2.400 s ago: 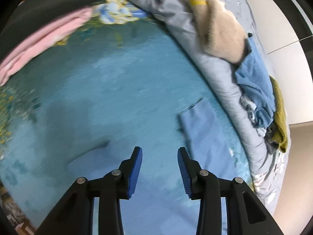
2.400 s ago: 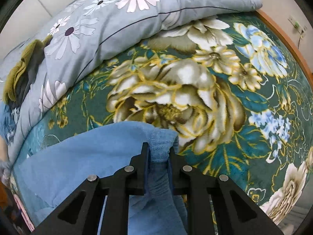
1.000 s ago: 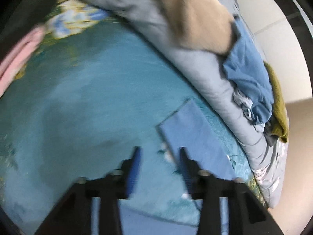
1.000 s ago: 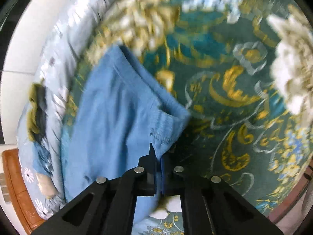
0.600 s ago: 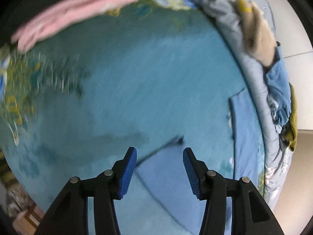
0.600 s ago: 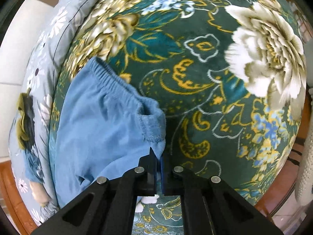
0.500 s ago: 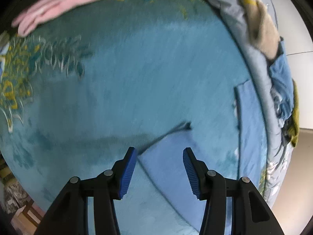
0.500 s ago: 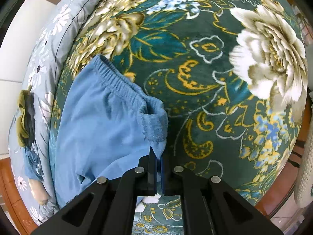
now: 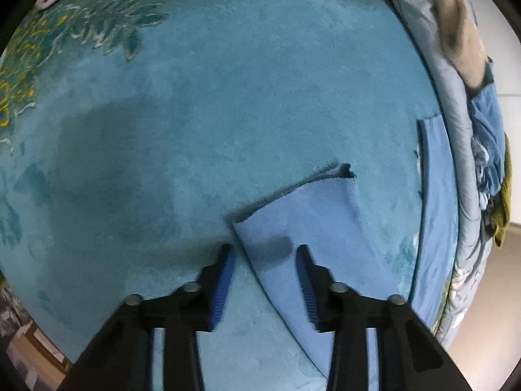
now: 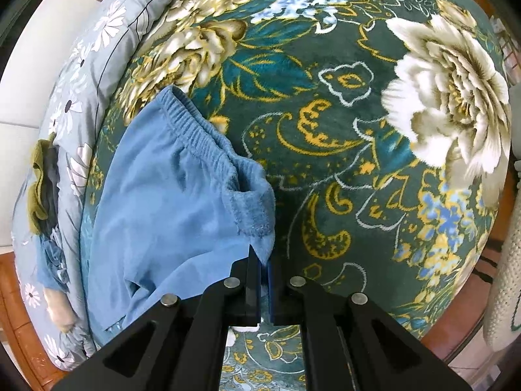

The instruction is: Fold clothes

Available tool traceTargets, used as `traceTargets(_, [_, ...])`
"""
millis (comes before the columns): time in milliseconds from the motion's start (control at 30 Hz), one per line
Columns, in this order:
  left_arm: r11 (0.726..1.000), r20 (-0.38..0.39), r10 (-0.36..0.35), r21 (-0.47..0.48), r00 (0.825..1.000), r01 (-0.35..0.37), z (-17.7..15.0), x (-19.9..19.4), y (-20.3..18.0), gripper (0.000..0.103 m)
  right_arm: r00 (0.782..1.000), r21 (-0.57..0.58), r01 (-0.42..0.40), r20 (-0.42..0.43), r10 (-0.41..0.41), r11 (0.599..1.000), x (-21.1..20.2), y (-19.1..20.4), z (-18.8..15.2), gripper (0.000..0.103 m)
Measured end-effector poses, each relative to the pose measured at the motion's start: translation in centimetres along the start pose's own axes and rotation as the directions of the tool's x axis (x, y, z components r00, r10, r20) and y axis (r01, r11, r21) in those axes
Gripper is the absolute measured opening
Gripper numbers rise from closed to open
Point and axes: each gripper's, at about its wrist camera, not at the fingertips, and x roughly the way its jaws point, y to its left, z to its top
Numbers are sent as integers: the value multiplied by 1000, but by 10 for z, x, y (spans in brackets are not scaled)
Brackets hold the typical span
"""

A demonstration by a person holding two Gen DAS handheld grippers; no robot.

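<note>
While the blue trousers (image 10: 169, 202) are spread on the flowered blanket (image 10: 325, 137) beside the grey quilt (image 10: 91, 65), no fold is judged finished. Their waistband corner is pinched by the closed right tongs (image 10: 263, 267); a leg hem is straddled by the open left tongs (image 9: 265, 260).

Floral teal bed blanket (image 10: 342, 169) under blue trousers (image 10: 169, 202) and grey quilt (image 10: 84, 75).
</note>
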Motion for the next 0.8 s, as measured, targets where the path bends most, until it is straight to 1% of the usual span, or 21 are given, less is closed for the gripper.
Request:
traceTargets(33, [1000,6,-6,-14,1000,7,0,-3,1,2,1000,3,-12,1,12,1000,-1,0,0,3])
traceTargets(67, [999,14,-20,-27,1000,21,0,-6,2,4,1000,7,-24,2,24,1000,-2,0,1,3])
traceTargets(133, [997,27,-59,-40,998,60,1,-14,-1,3,999,13,-52,5,52,999,-5,1,2,3])
traceTargets(267, [991,43,-132,-19,990,133,5,-37,-23,3,990,38,-142,22,141,989,-21,4,5,2])
traceTargets(333, [984,50,-178,-19,983,179,6,-53,-35,3,979,57,-202,31,200,978,-34,5,6,2])
traceTargets(400, [974,56,-226,-24,973,227,9,-69,-49,3,963,78,-269,33,267,960,-47,11,9,2])
traceTargets(467, [967,56,-255,-8,965,255,18,-78,-72,3,954,69,-301,32,299,951,-53,24,16,2])
traceTargets(600, [967,42,-255,39,966,253,53,-68,-129,3,939,65,-344,8,345,937,-49,64,44,2])
traceTargets(667, [970,52,-240,55,969,238,68,-53,-169,3,936,46,-352,1,353,935,-40,89,62,2])
traceTargets(733, [976,62,-215,57,975,211,86,-34,-204,3,942,26,-336,-3,337,941,-25,113,82,2])
traceTargets(800, [982,62,-185,45,981,183,107,-9,-237,3,953,14,-303,-12,304,953,-5,132,100,2])
